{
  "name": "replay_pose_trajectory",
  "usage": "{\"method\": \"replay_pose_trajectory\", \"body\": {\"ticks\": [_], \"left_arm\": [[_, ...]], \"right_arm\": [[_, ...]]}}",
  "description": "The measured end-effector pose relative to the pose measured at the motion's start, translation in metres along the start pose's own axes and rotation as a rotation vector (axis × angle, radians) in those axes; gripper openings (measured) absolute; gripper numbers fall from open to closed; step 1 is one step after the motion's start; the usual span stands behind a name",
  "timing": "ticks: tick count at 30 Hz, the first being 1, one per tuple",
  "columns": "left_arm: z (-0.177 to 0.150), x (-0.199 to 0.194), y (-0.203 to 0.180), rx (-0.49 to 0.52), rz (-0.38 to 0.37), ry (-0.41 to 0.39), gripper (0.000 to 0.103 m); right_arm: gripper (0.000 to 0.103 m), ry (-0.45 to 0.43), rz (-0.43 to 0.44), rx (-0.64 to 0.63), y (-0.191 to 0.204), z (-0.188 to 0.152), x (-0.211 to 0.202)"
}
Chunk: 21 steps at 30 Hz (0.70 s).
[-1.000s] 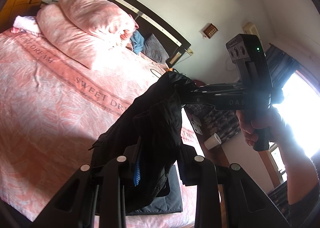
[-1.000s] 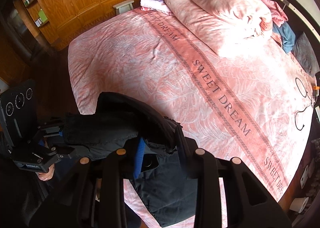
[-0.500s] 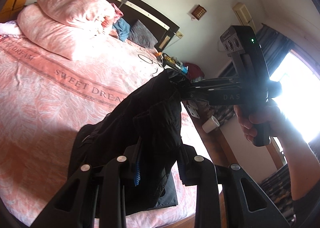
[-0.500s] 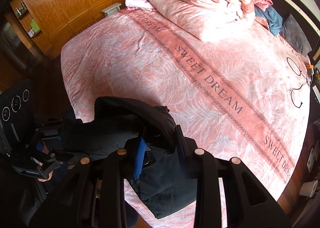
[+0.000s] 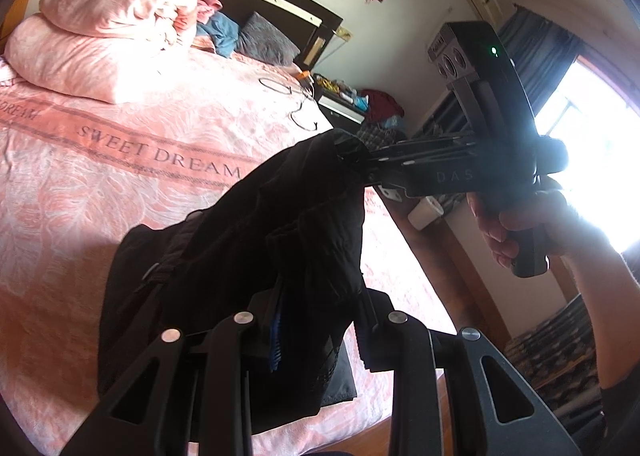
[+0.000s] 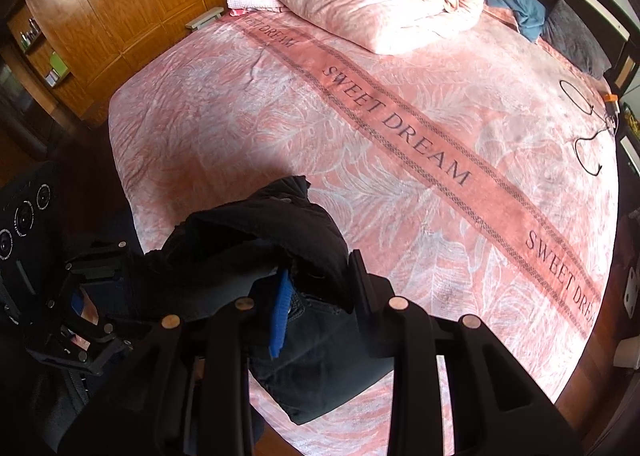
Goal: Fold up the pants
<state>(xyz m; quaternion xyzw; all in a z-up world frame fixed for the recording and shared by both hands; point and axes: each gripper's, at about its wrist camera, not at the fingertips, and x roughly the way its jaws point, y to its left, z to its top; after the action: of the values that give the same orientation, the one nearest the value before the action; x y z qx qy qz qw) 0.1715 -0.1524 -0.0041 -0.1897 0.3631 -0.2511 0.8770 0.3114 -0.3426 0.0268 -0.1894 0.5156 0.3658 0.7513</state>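
The pants (image 5: 248, 256) are held off the bed (image 5: 100, 191) between the two tongs, one edge clamped in the left gripper (image 5: 316, 324) and the other in the right gripper (image 6: 316, 296), with the lower part draped on the bedspread below the tongs. The dark cloth is judged soft, limp and moderately heavy, probably denim, so sagging between the grips is expected; hold is best taken at the folded edge's two corners. The contact inside each pair of jaws is buried in fabric, and which end is the waistband cannot be made out. The garment's far edge is cut off beneath the gripper frames.
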Motion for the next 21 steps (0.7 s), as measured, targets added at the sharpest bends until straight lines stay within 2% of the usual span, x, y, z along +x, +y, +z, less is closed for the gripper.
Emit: {"method": "replay_pose_trajectory", "body": {"ticks": [21], "left_arm": [[-0.048,0.089,-0.041,0.113,0.059,0.166,0.028]], "right_arm": [[0.025,0.031,0.03,0.099,-0.064,-0.083,0.049]]}}
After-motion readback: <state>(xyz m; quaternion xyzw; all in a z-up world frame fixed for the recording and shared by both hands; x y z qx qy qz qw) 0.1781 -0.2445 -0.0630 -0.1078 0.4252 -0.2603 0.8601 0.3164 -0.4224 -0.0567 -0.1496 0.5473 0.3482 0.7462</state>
